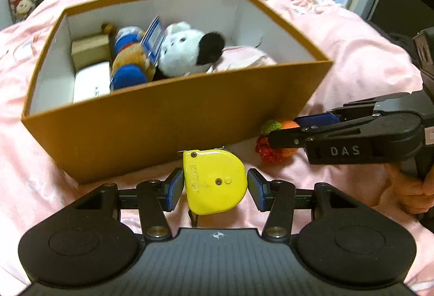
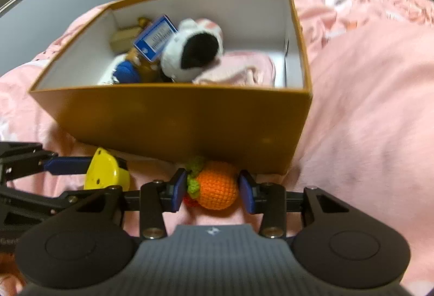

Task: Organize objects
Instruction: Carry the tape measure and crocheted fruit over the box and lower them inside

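Here, just in front of the brown box's (image 1: 168, 130) near wall, your left claw (image 1: 215, 187) clamps the yellow tape measure (image 1: 214, 182), flat edge left, curve right; your right claw (image 2: 213, 188) brackets the crocheted orange (image 2: 217, 187), leaves leftward, contact uncertain. Open pink bed (image 2: 366, 119) lies rightward.

Box (image 1: 162, 117): tan outside, white inside
Tape measure (image 1: 214, 182): yellow
Crochet fruit (image 2: 217, 184): orange, green leaves
Bed (image 2: 366, 106): pink

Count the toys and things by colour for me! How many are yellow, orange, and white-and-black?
Yellow: 1, the tape measure
Orange: 1, the crochet fruit
White-and-black: 1, the plush dog in the box
Total: 3
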`<state>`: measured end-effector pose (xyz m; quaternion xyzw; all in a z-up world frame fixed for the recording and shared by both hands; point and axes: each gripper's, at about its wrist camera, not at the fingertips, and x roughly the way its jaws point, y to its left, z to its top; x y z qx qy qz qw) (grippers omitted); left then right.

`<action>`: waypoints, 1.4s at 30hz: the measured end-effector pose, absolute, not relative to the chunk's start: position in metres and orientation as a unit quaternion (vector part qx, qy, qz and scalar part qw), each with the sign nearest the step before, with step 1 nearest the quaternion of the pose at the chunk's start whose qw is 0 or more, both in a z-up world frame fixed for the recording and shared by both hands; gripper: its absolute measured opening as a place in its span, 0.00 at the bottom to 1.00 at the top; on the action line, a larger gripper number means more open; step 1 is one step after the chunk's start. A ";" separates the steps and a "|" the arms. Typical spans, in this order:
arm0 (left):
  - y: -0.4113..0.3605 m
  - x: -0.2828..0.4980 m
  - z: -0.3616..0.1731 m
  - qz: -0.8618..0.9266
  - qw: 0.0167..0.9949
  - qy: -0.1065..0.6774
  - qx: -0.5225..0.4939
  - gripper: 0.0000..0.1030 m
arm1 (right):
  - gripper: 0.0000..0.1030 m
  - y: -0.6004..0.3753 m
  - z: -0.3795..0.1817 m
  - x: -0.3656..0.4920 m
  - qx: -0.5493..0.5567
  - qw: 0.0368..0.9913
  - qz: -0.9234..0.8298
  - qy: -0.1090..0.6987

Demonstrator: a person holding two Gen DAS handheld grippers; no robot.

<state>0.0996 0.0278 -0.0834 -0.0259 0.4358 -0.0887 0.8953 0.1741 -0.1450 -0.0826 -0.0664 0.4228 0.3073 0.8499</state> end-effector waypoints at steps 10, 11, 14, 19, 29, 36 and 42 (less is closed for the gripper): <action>0.020 0.082 -0.026 -0.133 0.915 0.381 -0.024 0.57 | 0.42 -0.166 -0.012 0.128 -0.091 0.873 0.350 0.327; 0.020 0.082 -0.019 -0.135 0.917 0.374 -0.028 0.57 | 0.42 -0.167 -0.004 0.127 -0.092 0.877 0.353 0.314; 0.021 0.088 0.001 -0.142 0.922 0.358 -0.041 0.57 | 0.42 -0.171 0.017 0.127 -0.098 0.885 0.357 0.282; 0.022 0.114 0.019 -0.136 0.925 0.353 -0.037 0.57 | 0.42 -0.162 0.037 0.148 -0.134 0.893 0.352 0.248; 0.037 0.192 0.012 -0.134 0.918 0.369 -0.060 0.57 | 0.42 -0.132 0.028 0.221 -0.213 0.880 0.340 0.255; 0.044 0.235 -0.008 -0.125 0.910 0.387 -0.075 0.57 | 0.42 -0.100 0.001 0.267 -0.289 0.854 0.338 0.271; 0.055 0.262 -0.017 -0.132 0.905 0.397 -0.072 0.57 | 0.42 -0.081 -0.022 0.292 -0.327 0.829 0.345 0.294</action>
